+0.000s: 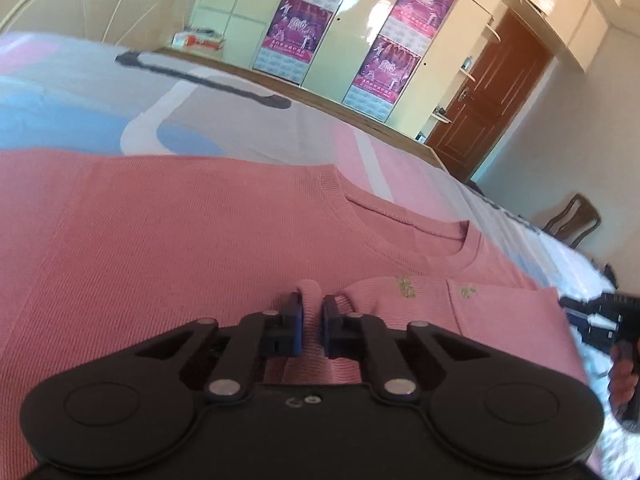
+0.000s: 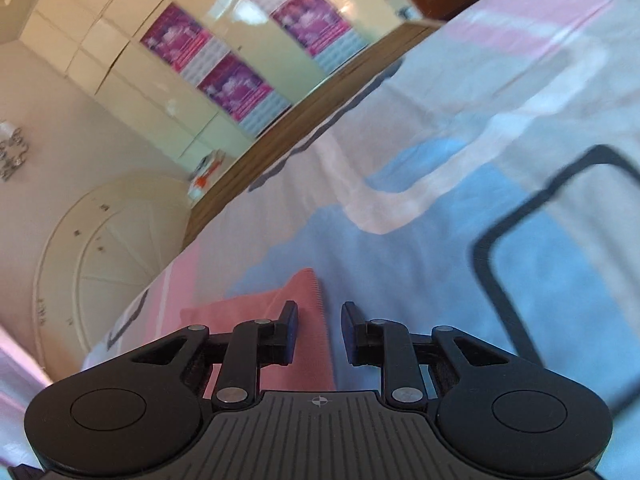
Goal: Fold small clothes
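Observation:
A pink knit top (image 1: 180, 220) lies flat on the bed, its round neckline (image 1: 404, 232) toward the right. My left gripper (image 1: 311, 320) is shut on a ribbed pink edge of the top and holds a folded part with small gold marks (image 1: 440, 304) over the body. In the right wrist view my right gripper (image 2: 319, 330) is open, just above a pink corner of the top (image 2: 296, 308) that lies under its left finger. The right gripper also shows at the right edge of the left wrist view (image 1: 612, 320).
The bed sheet (image 2: 440, 216) is patterned in pink, blue, white and dark lines. A cream wardrobe with purple posters (image 1: 380, 40), a brown door (image 1: 492, 96), a chair (image 1: 572, 220) and a curved headboard (image 2: 112, 248) stand around the bed.

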